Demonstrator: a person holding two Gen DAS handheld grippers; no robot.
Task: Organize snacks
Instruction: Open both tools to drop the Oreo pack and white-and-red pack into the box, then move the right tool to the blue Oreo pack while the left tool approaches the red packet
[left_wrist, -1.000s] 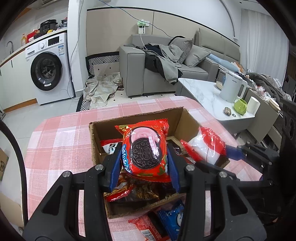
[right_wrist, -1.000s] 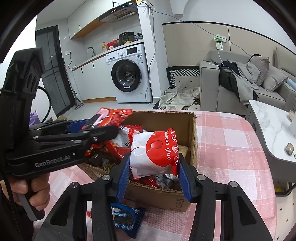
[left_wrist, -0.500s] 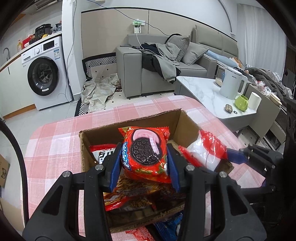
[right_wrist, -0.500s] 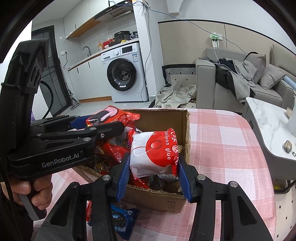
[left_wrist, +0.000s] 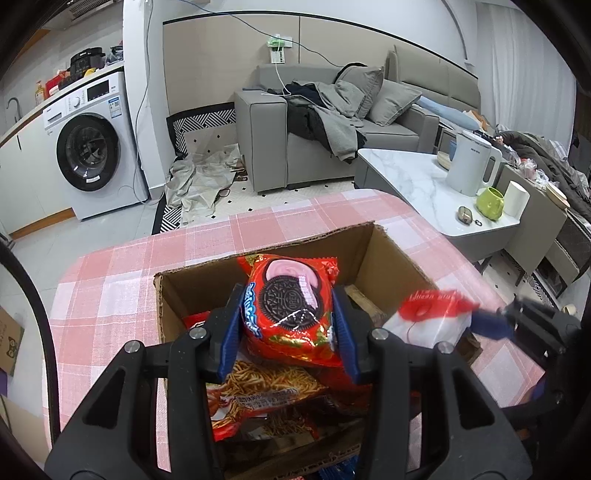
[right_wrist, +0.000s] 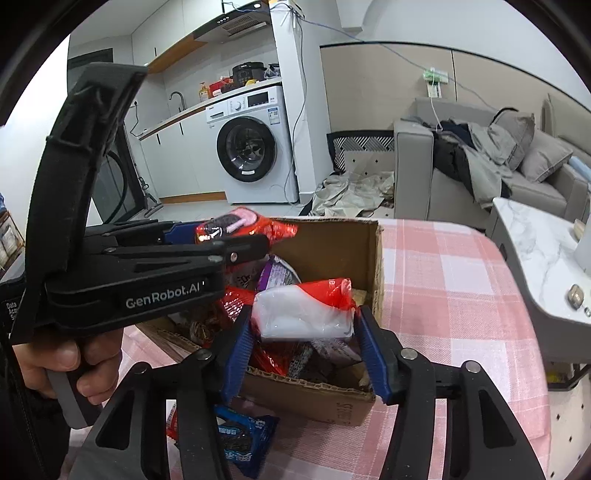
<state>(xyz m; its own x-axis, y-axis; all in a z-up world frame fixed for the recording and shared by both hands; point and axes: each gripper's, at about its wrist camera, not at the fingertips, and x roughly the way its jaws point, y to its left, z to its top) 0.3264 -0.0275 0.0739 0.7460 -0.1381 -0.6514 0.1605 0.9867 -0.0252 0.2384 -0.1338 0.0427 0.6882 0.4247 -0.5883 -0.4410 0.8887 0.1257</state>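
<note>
A cardboard box (left_wrist: 384, 254) (right_wrist: 332, 400) of snack packets stands on the pink checked table. My left gripper (left_wrist: 288, 325) is shut on a red Oreo packet (left_wrist: 291, 306) and holds it above the box's middle; the packet also shows in the right wrist view (right_wrist: 236, 225). My right gripper (right_wrist: 304, 343) is shut on a white and red packet (right_wrist: 303, 314), tipped flat over the box's near right part; it also shows in the left wrist view (left_wrist: 432, 314). A noodle snack packet (left_wrist: 266, 387) lies in the box.
A blue Oreo packet (right_wrist: 243, 439) and a red packet lie on the table (right_wrist: 461, 295) in front of the box. A marble coffee table (left_wrist: 413, 177) with a kettle stands to the right. A sofa and a washing machine are behind.
Both grippers moved forward over the box with their packets. The white and red packet has tipped from upright to flat and looks blurred in the left wrist view.
</note>
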